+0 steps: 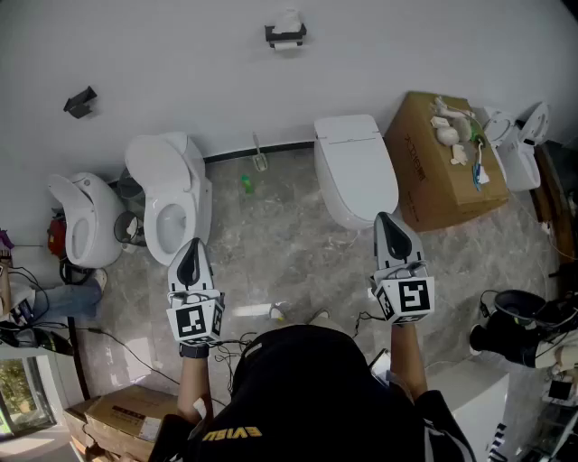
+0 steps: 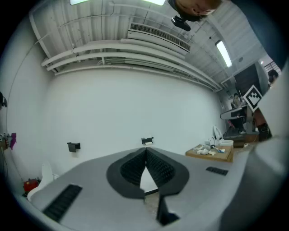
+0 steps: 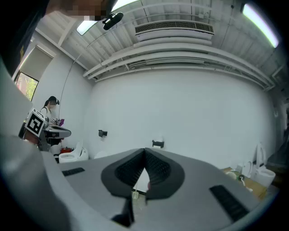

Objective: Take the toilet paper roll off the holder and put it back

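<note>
Toilet paper roll: white, seated on a black wall holder high on the white wall, above the gap between two toilets. The same holder shows small and far off just over the jaw tips in the left gripper view and the right gripper view.

Second black wall bracket: on the same wall, well to the left of the roll.

Left gripper: held low over the grey stone floor, well apart from the roll, pointing toward the wall. Its ribbed pads meet at the tips; the jaws are closed on themselves and empty.

Right gripper: level with the left one, its tip over the front edge of the closed-lid toilet in the head view. Jaws likewise pressed together, carrying no object.

Open-lid toilet: left of centre, against the wall, with another white toilet beside it further left.

Cardboard box: right of the closed-lid toilet, small pale items lying on its top.

Green bottle: on the floor near the wall, between the two central toilets.

Person: black top, arms extended forward, one gripper in each hand.
</note>
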A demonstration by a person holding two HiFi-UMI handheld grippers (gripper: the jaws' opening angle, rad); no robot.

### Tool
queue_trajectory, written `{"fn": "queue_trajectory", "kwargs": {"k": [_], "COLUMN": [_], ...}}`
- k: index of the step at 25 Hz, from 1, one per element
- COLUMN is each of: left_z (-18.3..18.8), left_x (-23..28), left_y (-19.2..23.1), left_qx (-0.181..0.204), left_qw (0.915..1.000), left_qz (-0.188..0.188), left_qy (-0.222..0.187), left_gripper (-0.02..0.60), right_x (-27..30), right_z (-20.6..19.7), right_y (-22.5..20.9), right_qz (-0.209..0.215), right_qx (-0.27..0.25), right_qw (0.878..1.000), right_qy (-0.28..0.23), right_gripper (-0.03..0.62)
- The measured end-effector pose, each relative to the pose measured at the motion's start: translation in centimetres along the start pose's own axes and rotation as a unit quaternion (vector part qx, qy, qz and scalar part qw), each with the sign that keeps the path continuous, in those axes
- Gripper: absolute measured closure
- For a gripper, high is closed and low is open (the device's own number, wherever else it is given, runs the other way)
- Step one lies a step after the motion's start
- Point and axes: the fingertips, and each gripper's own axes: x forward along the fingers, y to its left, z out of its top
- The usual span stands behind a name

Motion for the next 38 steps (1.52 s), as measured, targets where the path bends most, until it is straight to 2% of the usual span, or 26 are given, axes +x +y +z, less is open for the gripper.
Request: {"fn": "queue_trajectory", "kwargs": {"k": [11,19,28,31,32,34,35,38], "left_z": [0.2,-0.6,-1.6,-1.9,-1.9,-1.7,-1.6,-1.8], "left_x": [2.5,2.7,3.1,3.4,3.4,3.3,3.2,2.8], "left_y": [-1.8,-0.5,1.9,2.3,2.4,2.6,2.8,3.4], "left_qx": [-0.007,-0.004,-0.029,-0.063,-0.068,-0.059,-0.056,-0.071], "left_qw": [0.9992,0.9991,0.9989,0.9969,0.9964,0.9969,0.9972,0.9965], "left_qz": [-0.040,-0.042,-0.034,-0.045,-0.049,-0.051,-0.049,-0.043], "left_qy": [0.002,0.011,0.012,0.015,0.015,0.012,0.011,0.010], "left_gripper": [0.571,0.571,0.571,0.571,0.571,0.571,0.571,0.571], "right_x": [2.6,3.1,4.6,5.0,5.1,5.1,5.1,5.2], "right_z": [0.1,1.2,1.5,1.6,1.6,1.6,1.5,1.5], "right_y": [1.4,2.6,3.4,4.0,4.3,4.4,4.3,4.3], "right_qz": [0.005,0.005,0.005,0.019,0.028,0.035,0.032,0.012], "right_qx": [-0.013,-0.025,-0.010,0.000,0.010,0.035,0.040,0.029], "right_qw": [1.000,0.999,1.000,1.000,0.999,0.999,0.999,0.999], "right_qy": [-0.002,-0.022,-0.023,-0.015,-0.014,-0.013,-0.013,-0.011], "right_gripper": [0.601,0.596,0.376,0.308,0.265,0.131,0.102,0.099]}}
